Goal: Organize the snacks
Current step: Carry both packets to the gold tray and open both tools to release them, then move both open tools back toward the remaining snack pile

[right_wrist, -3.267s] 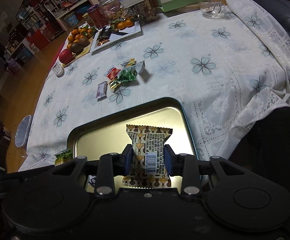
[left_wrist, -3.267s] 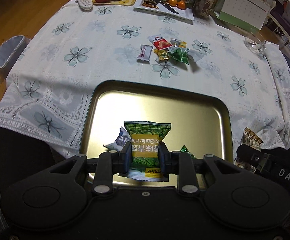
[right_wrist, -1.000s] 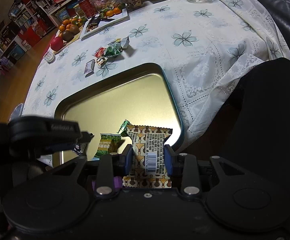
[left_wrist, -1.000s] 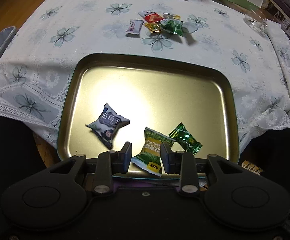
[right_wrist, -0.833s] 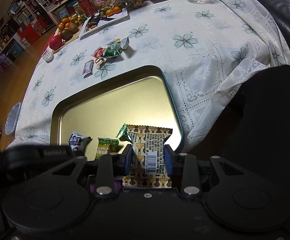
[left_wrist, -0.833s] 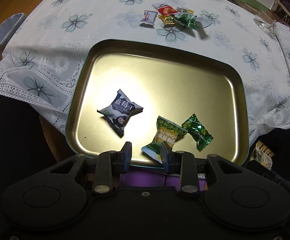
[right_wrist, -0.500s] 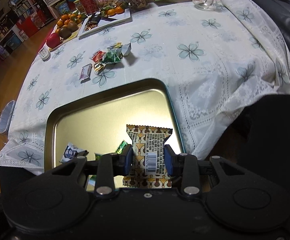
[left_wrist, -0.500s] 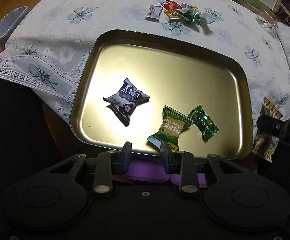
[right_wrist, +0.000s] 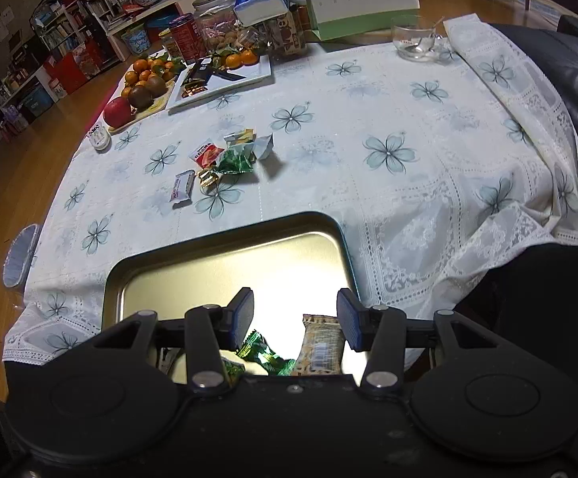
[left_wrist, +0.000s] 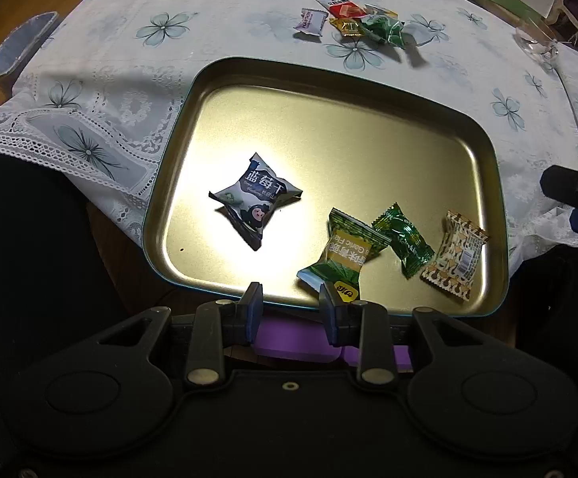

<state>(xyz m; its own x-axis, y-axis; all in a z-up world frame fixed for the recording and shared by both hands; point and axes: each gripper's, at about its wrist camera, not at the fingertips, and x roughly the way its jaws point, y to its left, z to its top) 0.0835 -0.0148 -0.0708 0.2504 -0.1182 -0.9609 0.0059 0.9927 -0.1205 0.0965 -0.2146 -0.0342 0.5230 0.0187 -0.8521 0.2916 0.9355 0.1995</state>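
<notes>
Snacks in small crinkly wrappers are the matter here, and four already lie in the shallow gold metal tray [left_wrist: 329, 127] at the near table edge: a white-and-navy pouch [left_wrist: 255, 199] left of centre, a green-and-yellow pea packet [left_wrist: 340, 257] at the near rim, a dark green foil candy [left_wrist: 402, 239] touching it, and a brown patterned packet [left_wrist: 454, 257] by the right wall. The floral white tablecloth [right_wrist: 388, 151] beyond the tray carries a loose cluster of wrapped snacks [right_wrist: 221, 159], well apart from the tray.

The right gripper [right_wrist: 295, 318] hangs over the tray's near right corner, jaws opening, the brown packet below and free of the pads. The left gripper [left_wrist: 291, 306] stands parted and empty just short of the near rim.

To finish this release well, I would lift straight clear, then reach past the far rim for the cluster. Fruit board [right_wrist: 137, 91], white plate [right_wrist: 225, 75], jars and glass cup [right_wrist: 414, 42] sit farther off; nothing blocks the path.
</notes>
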